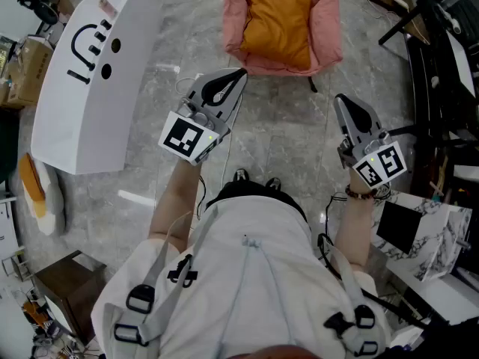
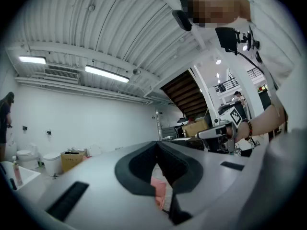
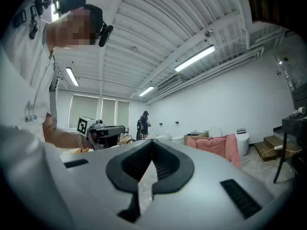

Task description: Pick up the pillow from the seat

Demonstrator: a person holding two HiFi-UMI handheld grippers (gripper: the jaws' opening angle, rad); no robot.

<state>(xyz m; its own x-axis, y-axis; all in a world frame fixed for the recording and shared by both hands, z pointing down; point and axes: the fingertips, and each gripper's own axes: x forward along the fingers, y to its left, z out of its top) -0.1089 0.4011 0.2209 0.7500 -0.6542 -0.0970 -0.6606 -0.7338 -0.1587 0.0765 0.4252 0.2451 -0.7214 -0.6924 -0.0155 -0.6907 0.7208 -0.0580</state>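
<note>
An orange pillow (image 1: pixel 281 19) lies in the pink seat (image 1: pixel 327 28) on the floor at the top of the head view. My left gripper (image 1: pixel 240 72) is held up short of the seat's near edge, jaws shut on nothing. My right gripper (image 1: pixel 341 99) hovers further right and nearer to me, also shut and empty. In the right gripper view the closed jaws (image 3: pixel 152 143) point across the room, with the pink seat (image 3: pixel 216 145) off to the right. A strip of pink (image 2: pixel 159 188) shows below the left gripper (image 2: pixel 157 146).
A white panel with black marks (image 1: pixel 90 73) lies on the floor at the left. Dark desks and cables (image 1: pixel 441 58) line the right side, with a marble-patterned box (image 1: pixel 430 234) nearer. A brown box (image 1: pixel 63 283) sits low left. A person (image 3: pixel 144 123) stands far off.
</note>
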